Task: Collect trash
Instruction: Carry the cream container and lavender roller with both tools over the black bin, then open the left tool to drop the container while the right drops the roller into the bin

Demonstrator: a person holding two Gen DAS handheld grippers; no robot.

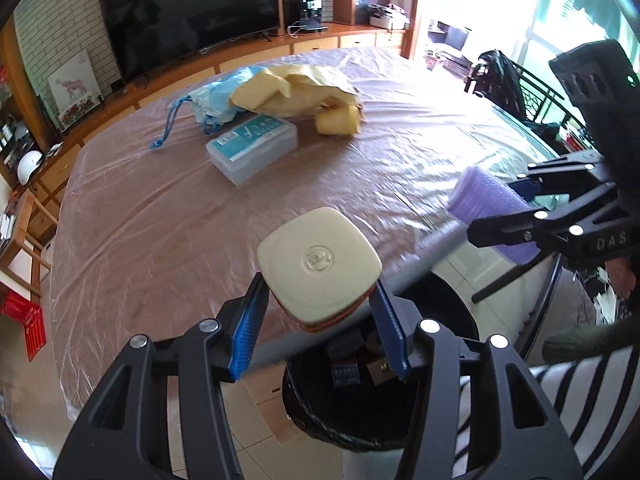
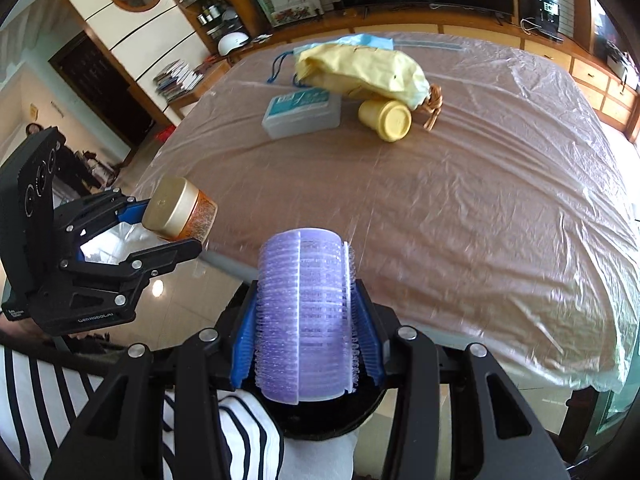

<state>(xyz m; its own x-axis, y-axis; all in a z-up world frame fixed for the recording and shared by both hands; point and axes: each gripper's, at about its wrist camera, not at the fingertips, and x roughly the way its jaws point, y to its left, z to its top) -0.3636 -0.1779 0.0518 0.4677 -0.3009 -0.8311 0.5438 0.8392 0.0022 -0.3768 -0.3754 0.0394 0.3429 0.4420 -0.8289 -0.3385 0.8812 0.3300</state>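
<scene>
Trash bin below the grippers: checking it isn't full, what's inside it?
Inside the black-lined trash bin, two small boxes show near the top. The held jar and the gripper hide the rest.

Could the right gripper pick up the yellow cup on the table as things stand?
Probably not yet. The right gripper is shut on the purple roller, so its jaws are full. The yellow cup lies on its side, far across the table, with bare cover between.
</scene>
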